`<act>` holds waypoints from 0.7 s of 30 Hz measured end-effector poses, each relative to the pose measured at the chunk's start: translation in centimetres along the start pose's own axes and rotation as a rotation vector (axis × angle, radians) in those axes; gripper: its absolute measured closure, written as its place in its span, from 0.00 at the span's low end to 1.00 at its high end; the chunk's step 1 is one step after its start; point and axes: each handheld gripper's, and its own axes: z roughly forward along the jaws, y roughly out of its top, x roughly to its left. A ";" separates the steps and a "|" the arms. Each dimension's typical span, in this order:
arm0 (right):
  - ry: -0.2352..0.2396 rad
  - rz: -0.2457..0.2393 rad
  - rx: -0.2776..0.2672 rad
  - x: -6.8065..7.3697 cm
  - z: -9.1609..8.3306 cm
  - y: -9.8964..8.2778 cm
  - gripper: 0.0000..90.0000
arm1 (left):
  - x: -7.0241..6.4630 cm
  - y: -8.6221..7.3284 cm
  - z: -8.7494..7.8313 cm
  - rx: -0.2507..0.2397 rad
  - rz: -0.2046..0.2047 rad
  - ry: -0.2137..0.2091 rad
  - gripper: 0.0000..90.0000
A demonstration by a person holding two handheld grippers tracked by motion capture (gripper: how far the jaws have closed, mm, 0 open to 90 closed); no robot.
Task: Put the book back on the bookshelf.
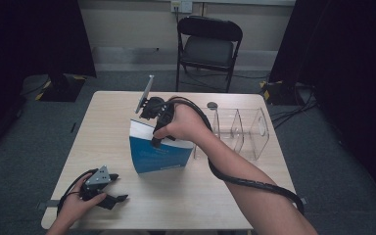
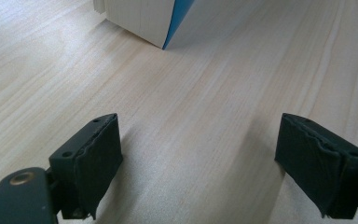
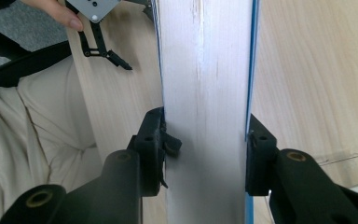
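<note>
Right hand (image 1: 183,125) wrist-bent (jaws down), clamping book (image 1: 159,154).

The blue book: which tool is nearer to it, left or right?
Right. The right tool grips the blue book from above, one jaw on each cover. The left tool rests open on the table, well apart at the near left corner.

A book (image 1: 159,154) is stood on its edge near the middle of the table (image 1: 196,205). A clear divided organizer (image 1: 240,128) is placed just to its right. A folding chair (image 1: 208,45) is set behind the table.
</note>
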 end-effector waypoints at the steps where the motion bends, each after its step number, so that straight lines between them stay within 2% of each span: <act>1: 0.001 -0.003 0.000 -0.1 0.0 0.1 0.65 | 0.0 0.0 0.0 0.001 -0.001 -0.001 0.15; 10: 0.014 -0.058 -0.037 -0.8 0.4 0.4 0.62 | 0.0 0.0 0.0 0.002 0.004 0.003 0.15; 12: 0.002 -0.088 -0.036 -0.7 0.5 0.5 0.61 | 0.0 0.0 0.0 0.001 0.005 0.003 0.15; 17: 0.004 -0.108 -0.042 -0.8 0.8 0.5 0.59 | 0.0 0.0 0.0 0.000 0.005 0.004 0.15; 19: 0.003 -0.132 -0.046 -0.9 0.9 0.3 0.58 | 0.0 0.0 0.0 0.001 0.004 0.004 0.15; 21: 0.014 -0.109 -0.064 -1.1 1.0 0.1 0.57 | 0.0 0.0 0.0 0.000 0.005 0.004 0.15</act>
